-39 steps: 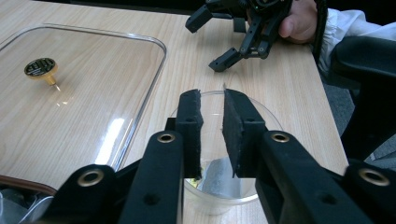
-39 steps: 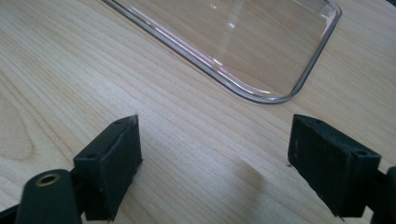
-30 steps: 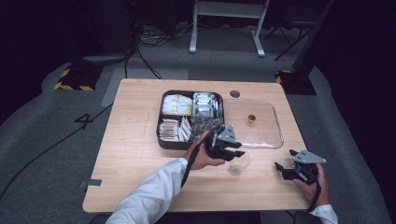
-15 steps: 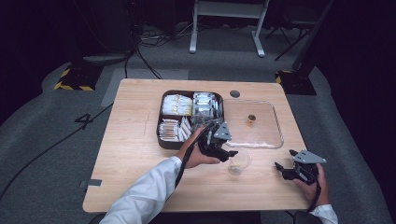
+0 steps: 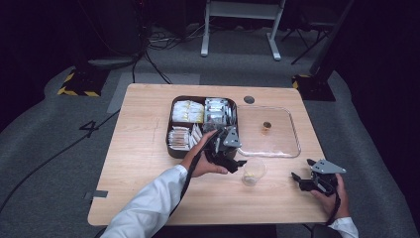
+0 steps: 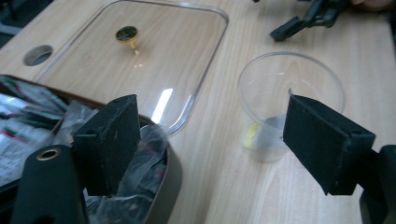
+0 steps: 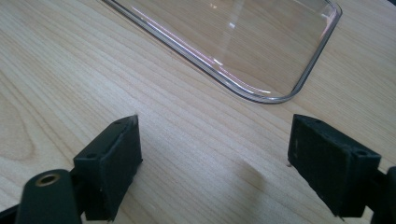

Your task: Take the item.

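Left gripper [image 5: 236,159]: hovering, jaws apart, over the dark compartmented tray's [image 5: 169,148] corner.
Right gripper [image 5: 302,179]: resting, jaws apart, on the wooden table [image 5: 138,163].

Setting: recording studio or lab bay, dark and staged.
- Wooden tabletop [image 5: 143,163] standing alone on grey carpet [image 5: 44,163], lit from above against black surroundings.
- Floor mark: a "4" [image 5: 90,128] on the carpet, grey tape patch [image 5: 97,194] near the table's edge.
- Yellow-and-black hazard-striped bases [image 5: 77,91] at the left and right.
- Loose cables [image 5: 163,42] trailing over the floor behind the table.
- White metal stand frame [image 5: 242,25] at the back.
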The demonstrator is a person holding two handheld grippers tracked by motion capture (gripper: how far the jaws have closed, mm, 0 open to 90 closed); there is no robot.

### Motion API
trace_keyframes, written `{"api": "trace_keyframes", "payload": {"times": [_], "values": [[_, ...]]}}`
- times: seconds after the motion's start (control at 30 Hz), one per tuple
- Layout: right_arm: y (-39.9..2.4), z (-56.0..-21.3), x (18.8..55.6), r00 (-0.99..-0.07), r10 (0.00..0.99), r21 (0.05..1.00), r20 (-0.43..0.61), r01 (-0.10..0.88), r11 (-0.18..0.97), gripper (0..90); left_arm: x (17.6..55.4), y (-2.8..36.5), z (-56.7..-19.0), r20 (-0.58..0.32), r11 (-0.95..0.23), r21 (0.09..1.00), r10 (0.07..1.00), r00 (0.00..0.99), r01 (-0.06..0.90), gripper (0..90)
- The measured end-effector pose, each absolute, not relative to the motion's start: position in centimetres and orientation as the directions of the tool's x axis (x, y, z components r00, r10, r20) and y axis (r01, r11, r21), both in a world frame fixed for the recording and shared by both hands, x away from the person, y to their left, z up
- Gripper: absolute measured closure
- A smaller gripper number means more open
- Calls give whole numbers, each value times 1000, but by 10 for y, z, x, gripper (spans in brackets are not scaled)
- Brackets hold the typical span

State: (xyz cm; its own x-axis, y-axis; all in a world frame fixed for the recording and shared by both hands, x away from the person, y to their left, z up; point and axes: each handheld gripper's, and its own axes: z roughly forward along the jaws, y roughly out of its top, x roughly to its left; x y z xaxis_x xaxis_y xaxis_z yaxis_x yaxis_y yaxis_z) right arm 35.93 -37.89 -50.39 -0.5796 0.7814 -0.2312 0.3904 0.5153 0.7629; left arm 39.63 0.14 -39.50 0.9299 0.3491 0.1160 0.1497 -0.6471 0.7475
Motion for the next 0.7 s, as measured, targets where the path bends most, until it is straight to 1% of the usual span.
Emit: {"api": "trace_keyframes", "payload": {"times": [0.07, 0.17, 0.47, 0.7], "values": [[-379, -504, 359, -580, 781, 763, -233, 388, 516, 177, 396, 4, -394, 126, -659, 739, 339, 932, 140, 169], [-379, -504, 360, -580, 781, 763, -232, 389, 516, 176, 395, 9, -393, 149, -669, 731, 347, 926, 133, 168], [-379, -504, 360, -581, 780, 763, -232, 389, 517, 176, 393, 26, -392, 179, -687, 713, 368, 912, 138, 168], [-379, -504, 360, -581, 781, 763, -231, 390, 516, 176, 390, 41, -393, 183, -688, 711, 384, 905, 148, 168]]}}
